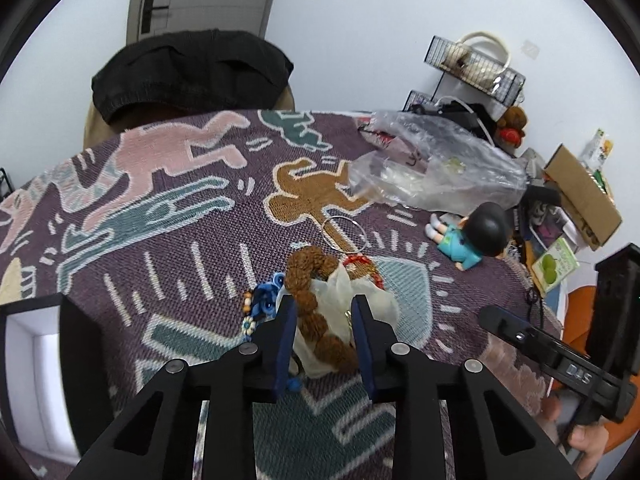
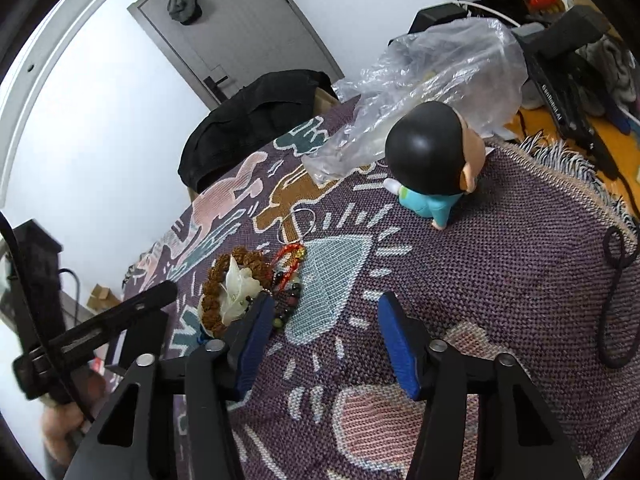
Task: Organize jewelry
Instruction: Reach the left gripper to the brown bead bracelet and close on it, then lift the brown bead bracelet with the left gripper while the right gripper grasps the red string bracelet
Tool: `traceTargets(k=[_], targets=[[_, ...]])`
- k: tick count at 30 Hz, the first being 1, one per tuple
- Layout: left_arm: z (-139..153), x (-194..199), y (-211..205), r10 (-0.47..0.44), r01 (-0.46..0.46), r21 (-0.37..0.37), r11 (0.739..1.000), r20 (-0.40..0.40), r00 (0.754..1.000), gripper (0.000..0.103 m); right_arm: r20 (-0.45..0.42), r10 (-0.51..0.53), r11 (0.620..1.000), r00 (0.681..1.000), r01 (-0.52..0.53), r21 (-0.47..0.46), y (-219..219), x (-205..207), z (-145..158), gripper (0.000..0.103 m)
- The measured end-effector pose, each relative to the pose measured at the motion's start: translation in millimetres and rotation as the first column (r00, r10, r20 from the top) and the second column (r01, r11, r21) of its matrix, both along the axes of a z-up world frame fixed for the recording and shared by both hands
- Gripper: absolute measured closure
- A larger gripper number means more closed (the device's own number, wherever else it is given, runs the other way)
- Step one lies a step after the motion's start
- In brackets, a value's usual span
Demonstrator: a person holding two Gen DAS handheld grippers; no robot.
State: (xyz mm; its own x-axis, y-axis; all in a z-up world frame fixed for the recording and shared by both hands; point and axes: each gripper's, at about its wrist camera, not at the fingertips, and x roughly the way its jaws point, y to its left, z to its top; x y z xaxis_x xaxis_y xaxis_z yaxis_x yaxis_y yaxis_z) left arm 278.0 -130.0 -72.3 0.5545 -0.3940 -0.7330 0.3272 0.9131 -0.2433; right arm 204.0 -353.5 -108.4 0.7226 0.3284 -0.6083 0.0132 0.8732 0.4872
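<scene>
A purple woven blanket [image 1: 192, 248] with pink, teal and brown figures covers the whole work surface, and a black garment [image 1: 192, 72] is draped over something at its far edge in front of a grey door [image 2: 240, 36]. A crumpled clear plastic bag [image 1: 432, 172] lies toward the far right of the blanket, and just in front of it a doll [image 2: 428, 164] with a black head and teal clothes lies on its side. Near the middle sits the jewelry pile: a bracelet of rough brown beads [image 1: 316, 308] curls around a pale cream gauze pouch [image 2: 238, 292], with a red beaded bracelet [image 2: 290, 258] and a strand of dark round beads [image 2: 286, 308] just beside it, a blue beaded piece [image 1: 266, 298] on its left side, and a thin metal hoop [image 1: 344, 234] lying flat a little farther out. The left gripper [image 1: 323, 312] is down over this pile, its 2 blue-padded jaws set fairly narrow on either side of the pouch and brown beads; whether they are actually pinching them cannot be told. The right gripper [image 2: 324, 316] hangs just right of the pile with its jaws spread wide and nothing between them, its left pad next to the dark beads. A black cord loop [image 2: 616, 292] lies on the blanket well to the right.
</scene>
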Motion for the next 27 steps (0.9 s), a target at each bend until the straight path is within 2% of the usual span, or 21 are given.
traceTargets(k=[4, 12, 15, 27], targets=[[-8.4, 15.7, -3.6, 0.002, -0.002, 0.002, 1.0, -0.035, 0.999, 0.074, -0.015, -0.008, 1.0, 1.0, 0.008, 0.016, 0.2, 11.2, -0.4, 0.05], [-24.6, 37.0, -15.2, -0.005, 0.01, 0.064, 0.998, -0.089, 0.996, 0.074, -0.018, 0.003, 0.998, 1.0, -0.002, 0.07, 3.8, 18.6, -1.2, 0.05], [-24.1, 36.5, -20.3, -0.021, 0.029, 0.101, 0.994, -0.078, 0.997, 0.085, -0.019, 0.002, 0.997, 1.0, 0.0, 0.072, 2.8, 18.0, -1.6, 0.05], [18.6, 11.8, -4.5, -0.043, 0.042, 0.049, 0.998, 0.022, 0.999, 0.086, -0.029, 0.006, 0.998, 1.0, -0.005, 0.063, 2.9, 19.6, -0.9, 0.05]])
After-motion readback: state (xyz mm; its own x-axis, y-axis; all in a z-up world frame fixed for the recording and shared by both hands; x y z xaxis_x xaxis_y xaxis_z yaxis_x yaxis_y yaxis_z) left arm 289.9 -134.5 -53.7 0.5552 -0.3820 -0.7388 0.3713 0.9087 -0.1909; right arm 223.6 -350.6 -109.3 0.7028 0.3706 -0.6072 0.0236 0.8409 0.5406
